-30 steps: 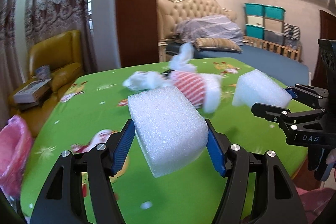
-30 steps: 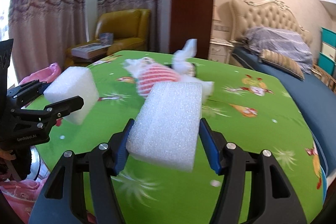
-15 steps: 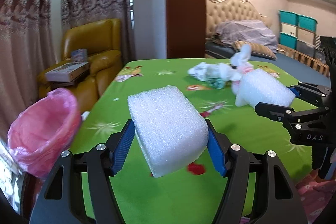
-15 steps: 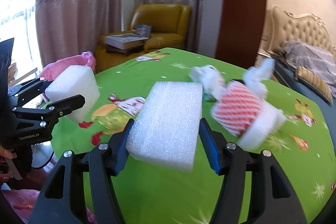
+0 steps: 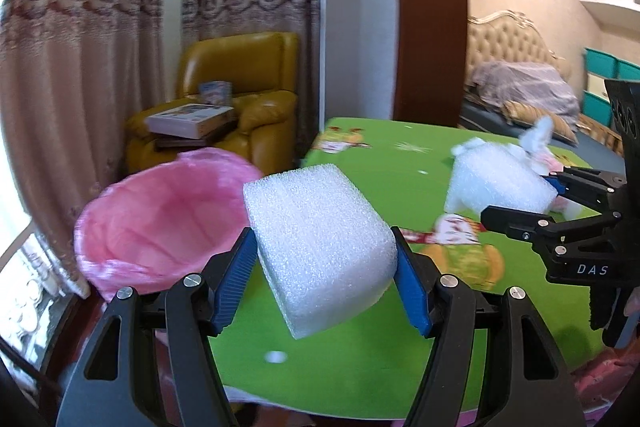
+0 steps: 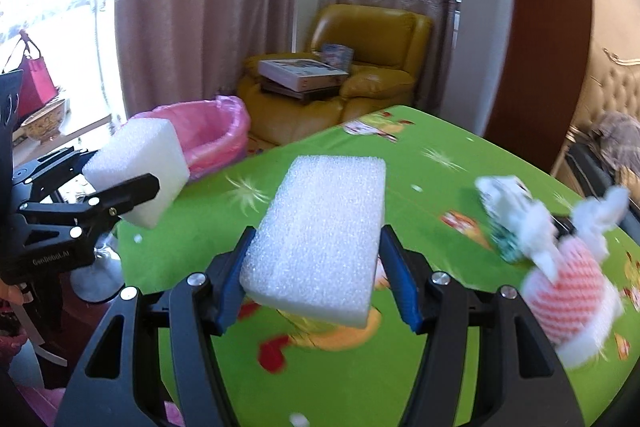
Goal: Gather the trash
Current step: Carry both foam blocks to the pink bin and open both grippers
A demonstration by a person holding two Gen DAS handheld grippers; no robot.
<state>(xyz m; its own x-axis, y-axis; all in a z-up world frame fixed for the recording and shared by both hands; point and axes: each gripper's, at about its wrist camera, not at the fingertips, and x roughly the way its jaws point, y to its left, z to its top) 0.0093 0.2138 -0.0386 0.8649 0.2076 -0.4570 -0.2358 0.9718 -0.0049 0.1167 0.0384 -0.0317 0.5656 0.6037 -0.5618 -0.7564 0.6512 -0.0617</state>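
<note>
Left gripper [image 5: 324, 277] clamped on a white foam block [image 5: 320, 247], blue pads pressed into its 2 sides, jaws roughly half spread. Right gripper [image 6: 314, 279] likewise closed on a 2nd foam slab [image 6: 320, 239], held flat between its pads. Both pieces carried above the green table [image 5: 400, 163], near its edge. Pink-lined bin [image 5: 160, 219] standing just beyond that edge, beside the yellow armchair [image 5: 256, 107]; nothing visible inside as far as the lining shows. Judged about midway: 2 pieces picked up, neither dropped yet. Left on the table: crumpled white scraps [image 6: 508, 203] and a red-striped foam net [image 6: 568, 291], blurred, well apart from the bin. Probably next: release both blocks over the bin, then fetch the rest.
</note>
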